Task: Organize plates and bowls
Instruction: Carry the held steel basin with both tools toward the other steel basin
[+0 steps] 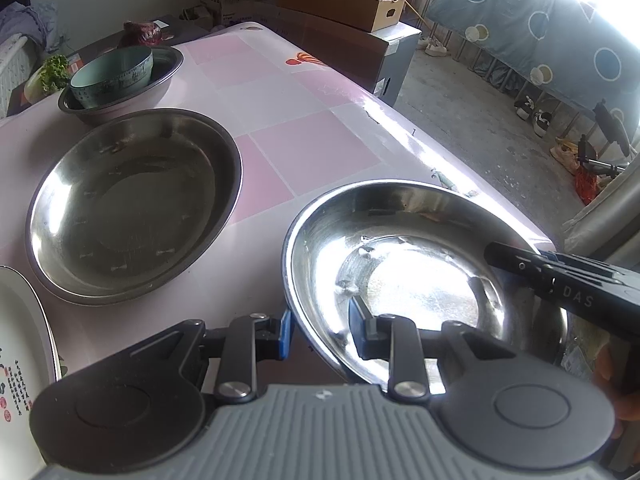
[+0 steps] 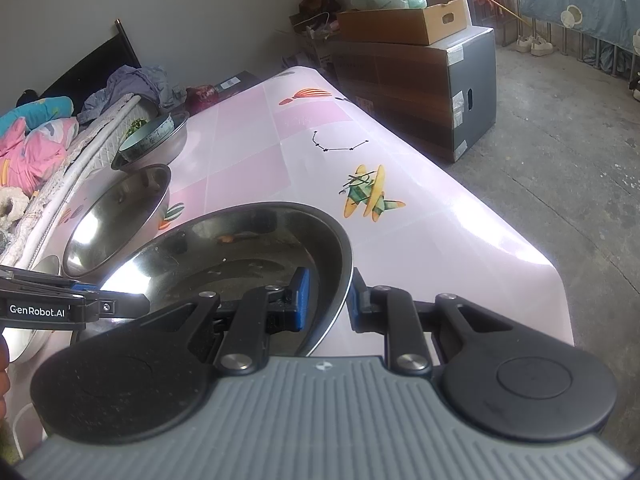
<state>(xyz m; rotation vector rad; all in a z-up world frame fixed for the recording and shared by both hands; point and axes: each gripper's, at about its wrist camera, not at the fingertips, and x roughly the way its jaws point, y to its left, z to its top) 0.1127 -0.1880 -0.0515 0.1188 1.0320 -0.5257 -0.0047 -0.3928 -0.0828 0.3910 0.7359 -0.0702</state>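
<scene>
A shiny steel plate [image 1: 420,272] is held near the table's right edge by both grippers. My left gripper [image 1: 320,332] straddles its near-left rim, one finger inside and one outside, shut on it. My right gripper [image 2: 330,300] straddles its right rim [image 2: 344,256] the same way, shut on it; it also shows in the left wrist view [image 1: 560,280]. A second, larger steel plate [image 1: 132,204] lies on the table to the left. Behind it a teal bowl [image 1: 112,76] sits inside a steel bowl [image 1: 160,88]. A white printed plate [image 1: 20,360] lies at the near left.
The pink checked tablecloth [image 1: 280,120] covers the table, whose right edge [image 2: 480,208] drops to a concrete floor. Cardboard boxes [image 2: 420,76] stand past the far end. Bedding [image 2: 36,140] lies along the left side. Greens [image 1: 54,74] lie behind the bowls.
</scene>
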